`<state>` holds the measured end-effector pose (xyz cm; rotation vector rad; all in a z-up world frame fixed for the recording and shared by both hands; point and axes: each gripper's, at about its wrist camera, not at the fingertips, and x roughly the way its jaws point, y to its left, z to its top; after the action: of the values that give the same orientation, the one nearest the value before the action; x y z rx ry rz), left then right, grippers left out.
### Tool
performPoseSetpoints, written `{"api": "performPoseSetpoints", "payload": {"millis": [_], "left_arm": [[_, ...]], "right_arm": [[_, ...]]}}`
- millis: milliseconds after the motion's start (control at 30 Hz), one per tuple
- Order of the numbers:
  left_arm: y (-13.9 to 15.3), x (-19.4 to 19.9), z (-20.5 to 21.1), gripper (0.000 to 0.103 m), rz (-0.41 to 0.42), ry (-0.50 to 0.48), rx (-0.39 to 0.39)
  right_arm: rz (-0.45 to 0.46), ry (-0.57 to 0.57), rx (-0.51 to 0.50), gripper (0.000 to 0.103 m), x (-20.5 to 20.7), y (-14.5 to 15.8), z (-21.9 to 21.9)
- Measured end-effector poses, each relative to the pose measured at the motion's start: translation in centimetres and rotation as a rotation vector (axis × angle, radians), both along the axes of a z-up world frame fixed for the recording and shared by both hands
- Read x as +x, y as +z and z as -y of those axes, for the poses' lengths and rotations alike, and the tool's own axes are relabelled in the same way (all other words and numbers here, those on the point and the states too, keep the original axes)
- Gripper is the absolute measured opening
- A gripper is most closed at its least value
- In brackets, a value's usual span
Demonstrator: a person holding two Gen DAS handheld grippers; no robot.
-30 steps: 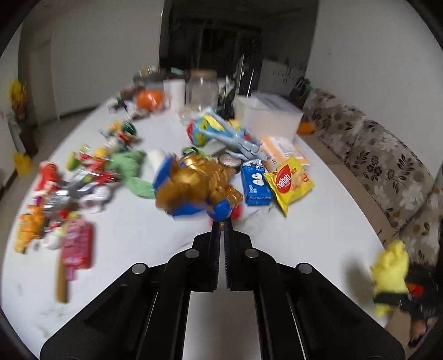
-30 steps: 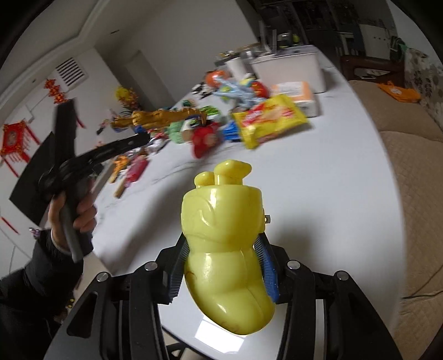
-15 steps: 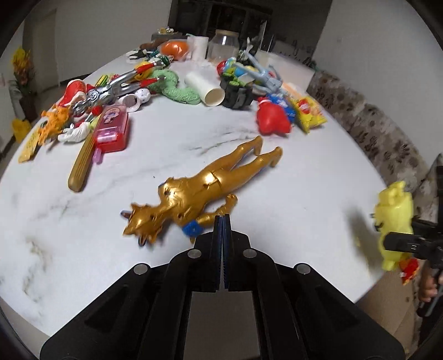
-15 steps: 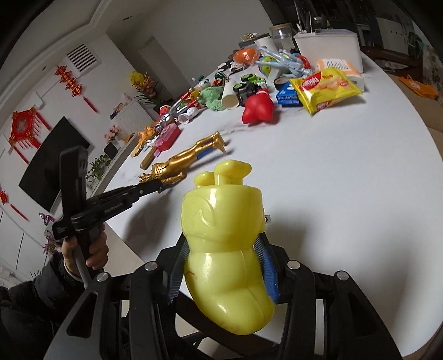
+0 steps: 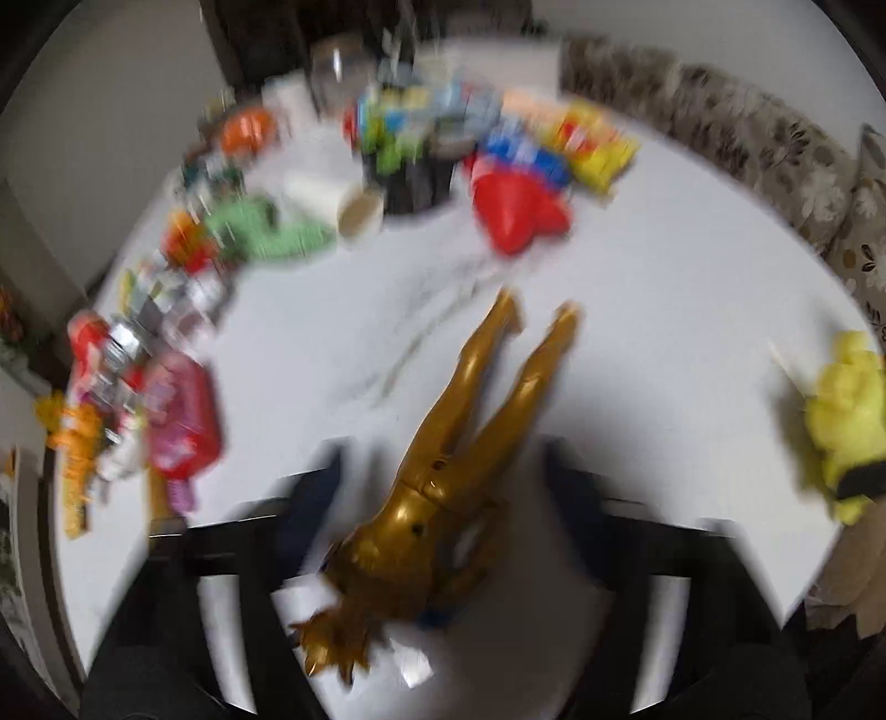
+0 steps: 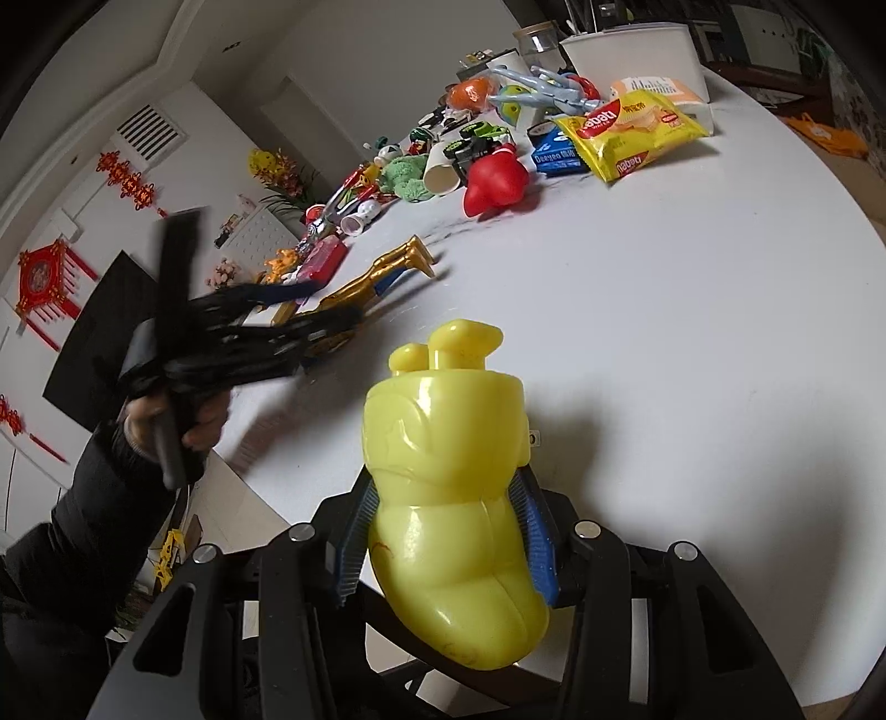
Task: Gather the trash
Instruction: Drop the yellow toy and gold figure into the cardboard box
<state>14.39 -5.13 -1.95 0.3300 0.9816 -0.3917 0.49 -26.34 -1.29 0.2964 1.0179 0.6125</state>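
My right gripper is shut on a yellow plastic toy, held above the near edge of the white table. The toy also shows at the right of the left wrist view. A gold action figure lies on the table, head toward me. My left gripper is open, its blurred fingers on either side of the figure's torso. In the right wrist view the figure lies under the blurred left gripper.
Across the table lie a red toy, a yellow wafer packet, a blue packet, a paper cup, a green soft toy, a pink case and several small toys. A white box stands behind. A patterned sofa runs along the right.
My left gripper has opened and moved forward over the gold figure, which now lies between its fingers. The right gripper still holds the yellow toy.
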Motion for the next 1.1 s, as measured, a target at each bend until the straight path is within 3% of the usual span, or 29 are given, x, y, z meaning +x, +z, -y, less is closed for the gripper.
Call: {"api": "performPoseSetpoints", "payload": {"millis": [33,167,300,433,567,833,967,1100], "left_arm": [[0.1,0.4,-0.3,0.038,-0.001,0.004,-0.042],[1.2,-1.0,-1.3,0.037,0.050,0.077,-0.107],[5.5,-5.4,-2.9,0.036,0.143,0.112,-0.250],[8.4,-11.2,-3.4,0.036,0.221,0.173,-0.228],[8.8,-16.6,-4.2,0.036,0.226,0.228,-0.204],[5.7,-23.8,-5.7,0.035,0.148,0.273,-0.176],[2.3,-26.5,-5.5,0.035,0.084,0.255,-0.138],[-2.2,-27.1,-5.6,0.036,-0.030,0.247,-0.116]], "right_arm": [[0.001,-0.002,0.002,0.047,0.1,0.0,0.0],[0.019,-0.004,0.008,0.047,0.4,0.2,-0.6],[0.036,0.001,0.024,0.047,0.3,1.0,-1.3],[0.078,0.038,0.022,0.047,-1.0,2.4,-3.0],[0.124,0.092,0.007,0.047,-4.0,3.8,-4.7],[0.137,0.192,-0.053,0.047,-11.0,3.0,-6.6],[0.100,0.264,-0.127,0.047,-14.1,0.2,-8.1],[0.023,0.297,-0.162,0.047,-14.8,-3.3,-8.9]]}}
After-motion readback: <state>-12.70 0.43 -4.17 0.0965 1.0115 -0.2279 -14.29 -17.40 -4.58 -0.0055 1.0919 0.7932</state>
